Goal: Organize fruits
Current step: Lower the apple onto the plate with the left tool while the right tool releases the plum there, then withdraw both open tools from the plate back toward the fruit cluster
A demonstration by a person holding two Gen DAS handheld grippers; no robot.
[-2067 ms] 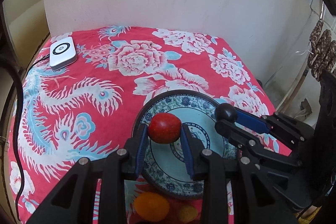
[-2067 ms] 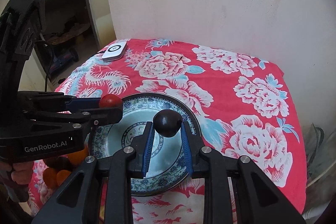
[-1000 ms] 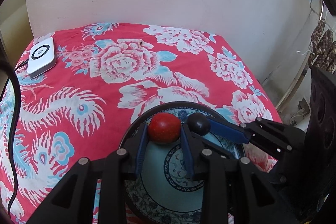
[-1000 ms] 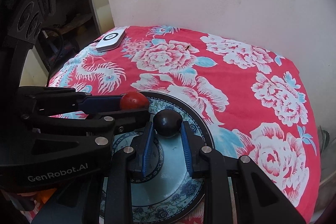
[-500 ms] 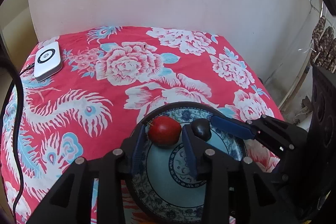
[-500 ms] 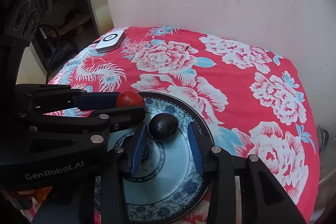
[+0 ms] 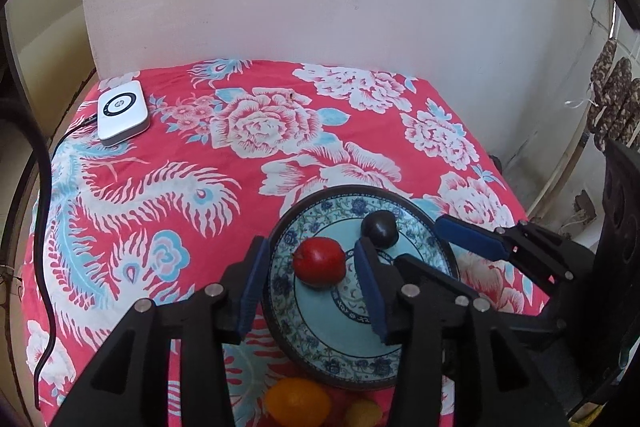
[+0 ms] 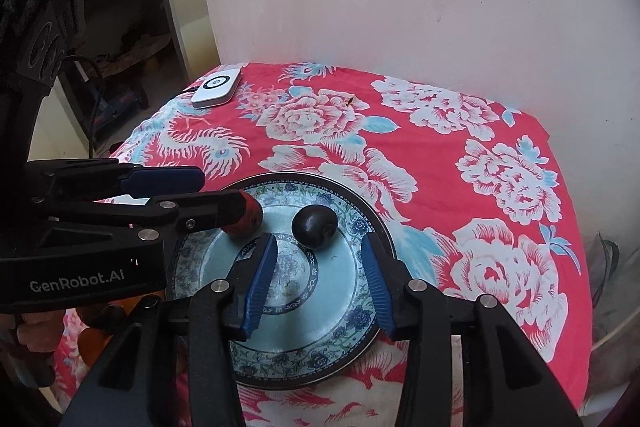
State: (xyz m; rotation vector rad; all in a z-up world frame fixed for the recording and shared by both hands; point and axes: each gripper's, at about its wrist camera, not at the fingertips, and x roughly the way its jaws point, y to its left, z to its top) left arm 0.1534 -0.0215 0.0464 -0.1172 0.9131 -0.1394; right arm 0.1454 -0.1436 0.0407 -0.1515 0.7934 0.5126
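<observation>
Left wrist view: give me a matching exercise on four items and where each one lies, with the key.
Things:
1. round red fruit
2. small dark, nearly black fruit
3. orange round fruit
4. white flat rectangular device

Places:
A. far left corner of the cloth
B. on the blue patterned plate, between the left tool's blue pads
C. on the cloth, off the plate's near edge
D. on the plate, nearer its far rim

Pairs: 1-B, 2-D, 3-C, 4-A

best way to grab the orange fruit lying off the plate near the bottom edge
Take the orange fruit across its rounded middle, coming down from above with the left tool, which is nearest. It lies on the cloth close against the plate rim and a smaller yellow fruit, so set the fingers along the free sides.
</observation>
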